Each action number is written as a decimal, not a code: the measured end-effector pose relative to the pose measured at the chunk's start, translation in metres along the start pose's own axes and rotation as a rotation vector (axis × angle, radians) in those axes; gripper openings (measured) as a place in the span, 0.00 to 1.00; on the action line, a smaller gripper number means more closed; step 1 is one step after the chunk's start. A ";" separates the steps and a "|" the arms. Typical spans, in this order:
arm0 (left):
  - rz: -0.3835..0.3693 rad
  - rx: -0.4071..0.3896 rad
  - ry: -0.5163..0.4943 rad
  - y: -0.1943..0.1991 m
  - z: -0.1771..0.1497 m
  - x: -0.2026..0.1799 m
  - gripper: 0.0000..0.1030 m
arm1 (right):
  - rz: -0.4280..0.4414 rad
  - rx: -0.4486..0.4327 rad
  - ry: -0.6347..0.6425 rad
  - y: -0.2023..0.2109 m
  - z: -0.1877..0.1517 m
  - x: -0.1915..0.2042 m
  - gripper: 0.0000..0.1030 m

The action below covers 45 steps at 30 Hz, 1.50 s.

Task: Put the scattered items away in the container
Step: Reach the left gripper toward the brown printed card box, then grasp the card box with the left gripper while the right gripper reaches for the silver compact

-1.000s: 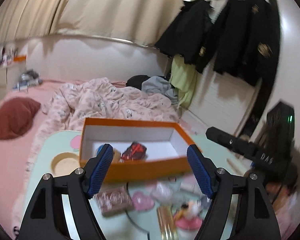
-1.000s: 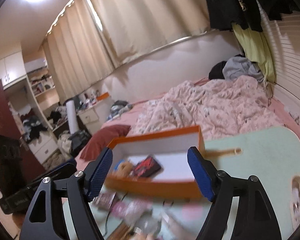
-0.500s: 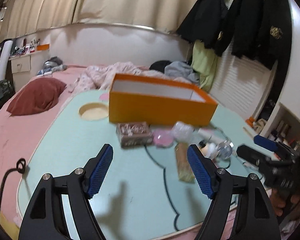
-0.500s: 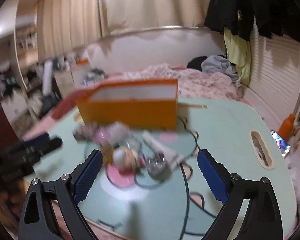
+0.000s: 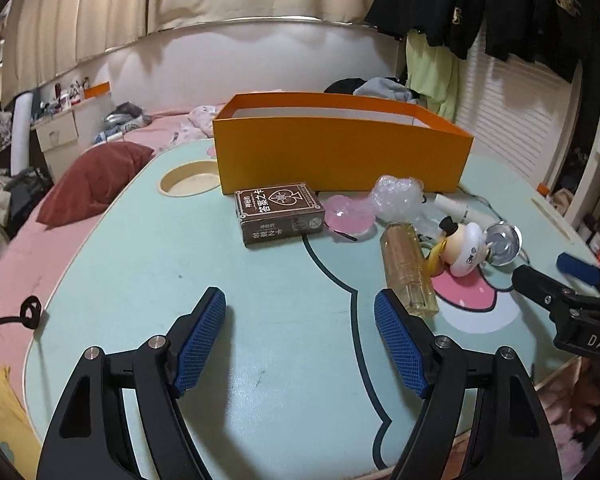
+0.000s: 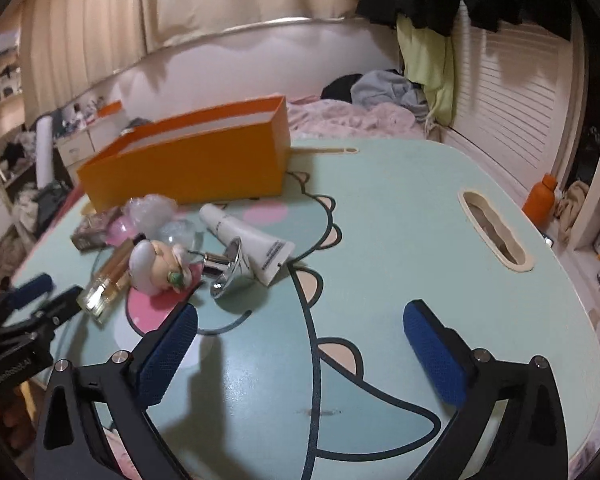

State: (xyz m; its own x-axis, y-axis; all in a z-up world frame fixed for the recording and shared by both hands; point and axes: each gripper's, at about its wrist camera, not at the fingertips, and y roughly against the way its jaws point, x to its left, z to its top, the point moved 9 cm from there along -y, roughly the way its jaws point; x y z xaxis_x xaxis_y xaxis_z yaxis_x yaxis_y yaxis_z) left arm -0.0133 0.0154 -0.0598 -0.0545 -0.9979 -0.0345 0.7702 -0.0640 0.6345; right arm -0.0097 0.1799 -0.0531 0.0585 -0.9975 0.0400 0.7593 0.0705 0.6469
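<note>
An orange box stands at the far side of a mint table; it also shows in the right wrist view. In front of it lie a brown card box, a pink heart dish, crumpled clear wrap, an amber perfume bottle, a duck figure, a silver funnel-shaped piece and a white tube. My left gripper is open and empty, low over the near table. My right gripper is open and empty, right of the items.
A round cup recess sits left of the box. A slot handle is cut in the table's right side. A bed with a red pillow and pink bedding lies behind. An orange bottle stands off the table's right edge.
Both grippers have dropped from high above the box to low over the near table. The items inside the box are now hidden behind its wall.
</note>
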 end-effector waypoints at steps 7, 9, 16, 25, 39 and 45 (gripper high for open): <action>-0.029 -0.008 -0.014 0.006 0.011 0.008 0.75 | -0.016 0.008 0.017 0.000 -0.001 0.000 1.00; 0.011 -0.048 -0.034 0.012 0.024 0.018 0.75 | -0.016 0.009 0.017 0.000 -0.001 -0.001 1.00; -0.065 -0.035 -0.045 -0.008 0.067 0.040 0.60 | -0.016 0.010 0.019 0.000 -0.001 0.000 1.00; -0.213 0.122 -0.193 -0.043 0.066 0.016 0.60 | -0.018 0.011 0.021 0.000 0.000 0.002 1.00; -0.152 0.141 -0.422 -0.012 0.033 -0.025 0.60 | -0.020 0.013 0.027 -0.001 -0.001 0.004 1.00; -0.093 0.113 -0.332 -0.014 0.042 -0.023 0.61 | -0.019 0.014 0.029 0.000 -0.001 0.003 1.00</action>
State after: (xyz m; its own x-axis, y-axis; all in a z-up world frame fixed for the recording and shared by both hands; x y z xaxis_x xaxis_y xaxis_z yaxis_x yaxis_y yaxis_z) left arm -0.0497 0.0400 -0.0360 -0.3386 -0.9297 0.1447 0.6784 -0.1346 0.7223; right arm -0.0092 0.1764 -0.0538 0.0628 -0.9980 0.0059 0.7515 0.0512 0.6577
